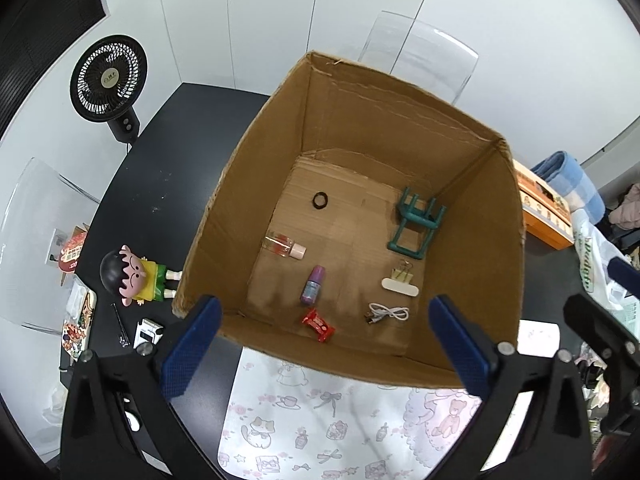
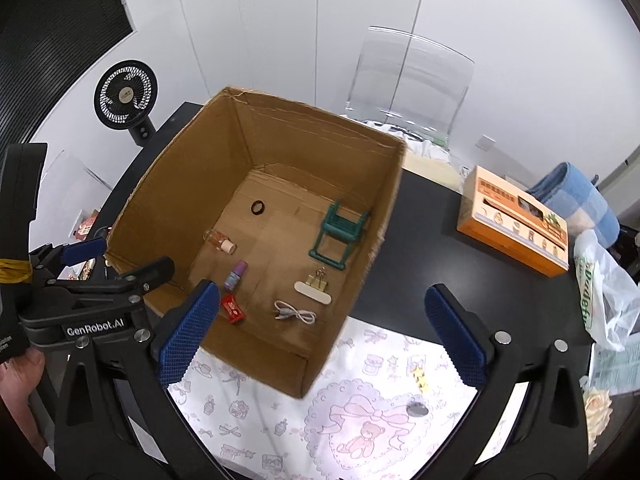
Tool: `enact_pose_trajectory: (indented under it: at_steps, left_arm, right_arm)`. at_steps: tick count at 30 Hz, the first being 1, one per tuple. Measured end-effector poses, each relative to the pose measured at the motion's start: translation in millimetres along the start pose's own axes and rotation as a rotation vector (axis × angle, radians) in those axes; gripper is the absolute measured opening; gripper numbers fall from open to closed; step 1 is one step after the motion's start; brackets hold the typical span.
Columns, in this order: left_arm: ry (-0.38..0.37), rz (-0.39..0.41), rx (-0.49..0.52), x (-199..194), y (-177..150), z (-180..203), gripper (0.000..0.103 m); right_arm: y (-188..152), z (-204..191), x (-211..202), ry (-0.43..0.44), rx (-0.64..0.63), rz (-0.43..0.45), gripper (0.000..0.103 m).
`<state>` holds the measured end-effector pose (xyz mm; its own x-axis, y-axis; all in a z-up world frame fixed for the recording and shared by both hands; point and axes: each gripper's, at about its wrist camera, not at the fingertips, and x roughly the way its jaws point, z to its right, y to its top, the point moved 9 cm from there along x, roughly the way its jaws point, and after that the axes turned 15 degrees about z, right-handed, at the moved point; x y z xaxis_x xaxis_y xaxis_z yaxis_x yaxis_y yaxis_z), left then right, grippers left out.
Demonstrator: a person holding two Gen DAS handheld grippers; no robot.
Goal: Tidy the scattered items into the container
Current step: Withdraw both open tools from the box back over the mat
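Cardboard box (image 2: 168,208) holds the gathered items | gold star clip (image 2: 421,378) left on mat (image 2: 372,420): light, stiff, flat, pinch edges | left gripper (image 1: 326,346), right gripper (image 2: 322,334) spread wide, empty

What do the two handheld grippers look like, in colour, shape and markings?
Both are black plastic frames with silver bolts and two long fingers faced with blue dimpled pads: the left gripper and the right gripper. In the right wrist view the left one bears white "GenRobot.AI" lettering and a yellow rubber band.
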<state>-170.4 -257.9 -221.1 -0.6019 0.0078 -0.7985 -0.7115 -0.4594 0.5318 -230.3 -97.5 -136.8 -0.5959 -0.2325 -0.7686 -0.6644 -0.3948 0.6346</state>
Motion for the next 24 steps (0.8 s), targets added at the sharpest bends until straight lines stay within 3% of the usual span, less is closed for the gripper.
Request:
enact_pose_trajectory:
  at_steps: [13, 24]
  left_arm:
    - [-0.021, 0.012, 0.042, -28.0, -32.7, 72.3, 0.103]
    - [0.042, -0.018, 0.068, -37.9, -85.9, 155.7, 0.103]
  right_arm:
    - [-34.3, 55.5, -41.0, 0.024, 0.038, 0.036, 0.103]
    - [-75.8, 148.4, -62.4, 0.088, 0.087, 0.031, 0.103]
